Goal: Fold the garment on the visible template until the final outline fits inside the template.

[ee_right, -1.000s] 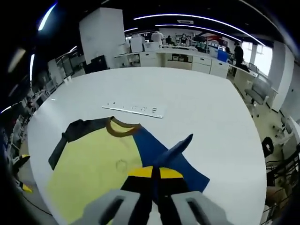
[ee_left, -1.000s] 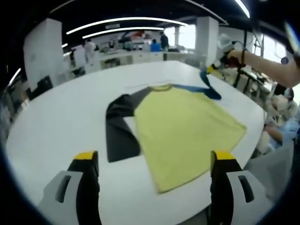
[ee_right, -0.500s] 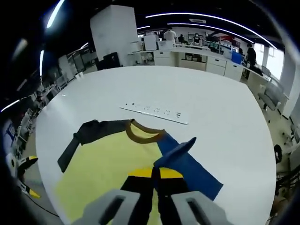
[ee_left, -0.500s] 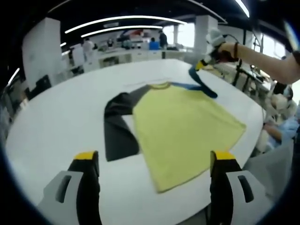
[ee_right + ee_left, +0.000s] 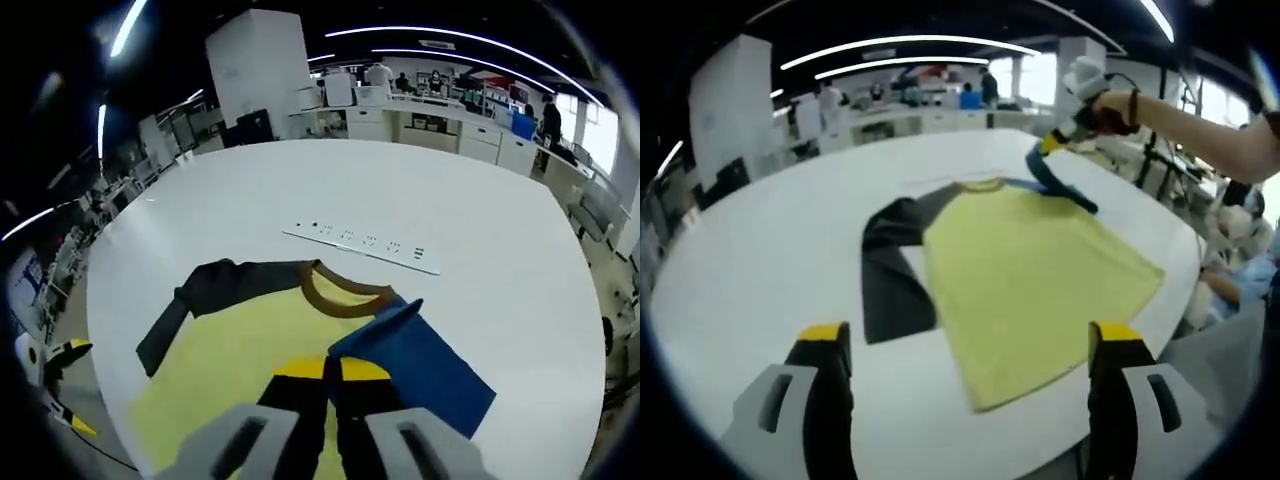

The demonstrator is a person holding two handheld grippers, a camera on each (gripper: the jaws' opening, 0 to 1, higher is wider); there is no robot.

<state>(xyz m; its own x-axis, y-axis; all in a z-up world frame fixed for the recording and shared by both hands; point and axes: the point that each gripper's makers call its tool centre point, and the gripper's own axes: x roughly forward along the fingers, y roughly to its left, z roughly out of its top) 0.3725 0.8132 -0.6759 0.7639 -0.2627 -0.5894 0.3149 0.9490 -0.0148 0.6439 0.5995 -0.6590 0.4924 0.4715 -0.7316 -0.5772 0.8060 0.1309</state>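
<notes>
A yellow T-shirt (image 5: 1030,270) with a brown collar lies flat on the white round table (image 5: 760,260). Its dark grey sleeve (image 5: 892,280) is folded down along its left side. My right gripper (image 5: 331,372) is shut on the blue sleeve (image 5: 420,362) and holds its cuff up over the shirt; it appears in the left gripper view (image 5: 1052,143) with the blue sleeve (image 5: 1065,185) hanging from it. My left gripper (image 5: 970,335) hovers open near the table's front edge, short of the shirt's hem; it shows at the left edge of the right gripper view (image 5: 55,358).
A thin white strip (image 5: 365,245) with small marks lies on the table beyond the collar. A person's arm (image 5: 1200,130) reaches in from the right. Desks, chairs and people stand around the table's far side.
My right gripper has carried the blue sleeve's cuff upward and inward toward the shirt's collar. The left gripper has stayed put and open.
</notes>
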